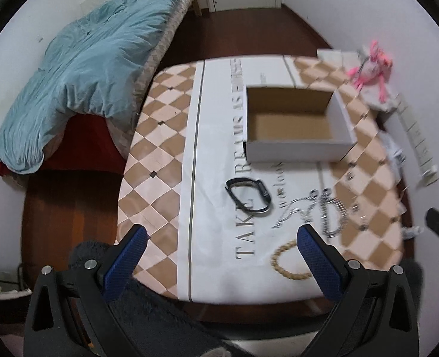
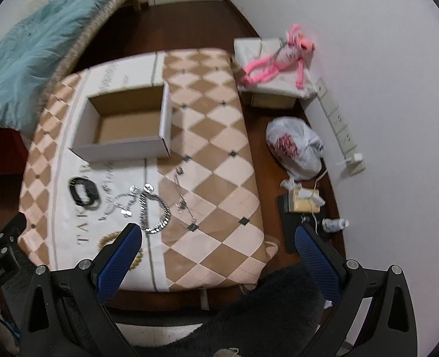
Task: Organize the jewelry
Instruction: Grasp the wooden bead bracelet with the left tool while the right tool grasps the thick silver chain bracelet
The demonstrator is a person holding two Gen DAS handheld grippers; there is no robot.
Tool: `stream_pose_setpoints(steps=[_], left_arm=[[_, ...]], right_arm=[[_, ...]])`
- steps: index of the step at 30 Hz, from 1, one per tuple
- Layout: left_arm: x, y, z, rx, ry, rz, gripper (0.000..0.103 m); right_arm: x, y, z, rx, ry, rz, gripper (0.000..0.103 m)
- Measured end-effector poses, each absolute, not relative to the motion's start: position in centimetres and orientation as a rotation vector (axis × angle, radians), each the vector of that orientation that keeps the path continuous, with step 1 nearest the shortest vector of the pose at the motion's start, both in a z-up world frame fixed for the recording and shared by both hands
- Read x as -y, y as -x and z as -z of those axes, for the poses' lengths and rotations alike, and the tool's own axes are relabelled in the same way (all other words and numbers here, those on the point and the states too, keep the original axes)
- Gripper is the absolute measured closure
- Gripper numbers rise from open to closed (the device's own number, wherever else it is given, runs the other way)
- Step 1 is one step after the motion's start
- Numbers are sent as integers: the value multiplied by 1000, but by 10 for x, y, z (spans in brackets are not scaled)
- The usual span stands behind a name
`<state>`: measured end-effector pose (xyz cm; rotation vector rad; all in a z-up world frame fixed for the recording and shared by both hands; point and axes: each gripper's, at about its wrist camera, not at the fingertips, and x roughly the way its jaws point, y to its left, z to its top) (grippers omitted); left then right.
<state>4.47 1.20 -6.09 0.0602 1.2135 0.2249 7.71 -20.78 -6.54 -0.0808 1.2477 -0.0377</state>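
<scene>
Both wrist views look down from above the table's [image 1: 160,148] near edge, sharing the open box [image 2: 124,131].

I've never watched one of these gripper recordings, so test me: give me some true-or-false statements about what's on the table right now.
1. The cardboard box holds jewelry. False: it is empty.
2. The black watch lies on the cloth in front of the box. True.
3. The left gripper is clamped on the beaded bracelet. False: its jaws are wide open, holding nothing.
4. The silver chain lies outside the box. True.
5. The right gripper is open. True.
</scene>
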Motion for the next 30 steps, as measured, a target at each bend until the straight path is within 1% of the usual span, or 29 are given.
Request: stream_pose_setpoints(steps=[2,5,6,7,8,10,12,14,16,18,22,23,24,25,26,27,28,29,30], left_arm=[[-12,-48,85,-1259,-73,-218,1],[-11,-49,116,-1321,-64,-194,1],[-8,-49,130,-1350,-59,-179,1],[-6,-49,139,-1367,-56,-170,2],[-4,-48,144,-1375,-57,-166,4],[2,-48,159,-1407,-49,-140,11],[8,-48,173,-1438,-45,-113,21],[13,-48,182,-1458,-36,-94,27],[18,-48,191,-1476,-42,-87,27],[21,-48,196,-1484,-38,-75,27],[24,-49,204,-1482,-35,-51,29],[24,-49,204,-1475,-32,-43,32],[25,-49,204,-1462,-23,-32,40],[26,-50,203,-1456,-11,-16,44],[27,-50,202,-1445,-5,-2,54],[31,-54,200,-1439,-10,2,66],[35,-55,199,-1427,-25,10,72],[39,-57,197,-1422,-40,19,82],[41,-58,196,-1422,-47,23,90]], right_arm=[[211,-81,88,-1275,79,47,3],[215,-87,124,-1319,83,54,17],[217,-88,138,-1344,86,57,25],[218,-87,145,-1357,84,60,27],[220,-87,156,-1370,78,66,27],[223,-86,171,-1389,73,71,31],[226,-85,185,-1409,70,79,32],[227,-84,197,-1429,66,80,38],[228,-82,206,-1445,62,85,44],[229,-79,213,-1455,51,81,47],[232,-77,220,-1460,45,84,47],[233,-77,221,-1461,46,85,47],[234,-78,222,-1461,46,85,47],[234,-78,223,-1462,48,85,47],[233,-78,222,-1462,50,84,47],[233,-80,223,-1462,52,84,47],[233,-80,224,-1462,52,83,47],[231,-81,223,-1462,53,83,47],[230,-82,222,-1461,54,83,47]])
